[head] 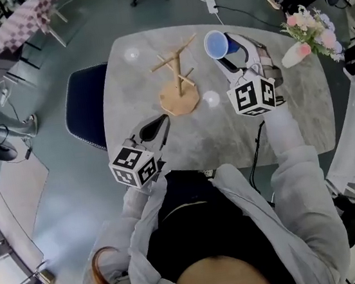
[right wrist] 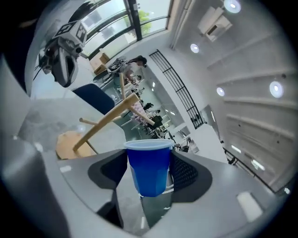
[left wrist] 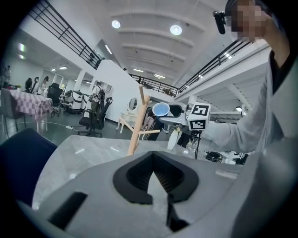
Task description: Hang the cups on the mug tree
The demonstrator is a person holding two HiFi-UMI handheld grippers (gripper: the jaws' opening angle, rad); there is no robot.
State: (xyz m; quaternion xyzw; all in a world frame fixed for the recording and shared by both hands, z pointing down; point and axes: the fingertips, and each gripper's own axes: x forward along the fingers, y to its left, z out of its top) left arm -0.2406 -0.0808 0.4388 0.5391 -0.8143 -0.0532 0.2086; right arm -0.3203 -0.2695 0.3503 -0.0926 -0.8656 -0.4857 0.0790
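Note:
A wooden mug tree point(head: 178, 83) stands in the middle of the grey table point(head: 298, 122), with nothing on its pegs. My right gripper point(head: 234, 56) is raised just right of the tree and shut on a blue plastic cup point(head: 216, 44), whose mouth faces the tree. In the right gripper view the blue cup point(right wrist: 148, 167) sits between the dark pads, with the tree point(right wrist: 104, 122) beyond it to the left. My left gripper point(head: 161, 124) rests low near the table's front edge, shut and empty. In the left gripper view the tree point(left wrist: 138, 122) and the cup point(left wrist: 161, 109) lie ahead.
A vase of pink flowers point(head: 309, 31) stands at the table's far right corner. A dark blue chair point(head: 85, 108) sits against the table's left side. A black cable point(head: 257, 147) runs off the front edge below my right arm.

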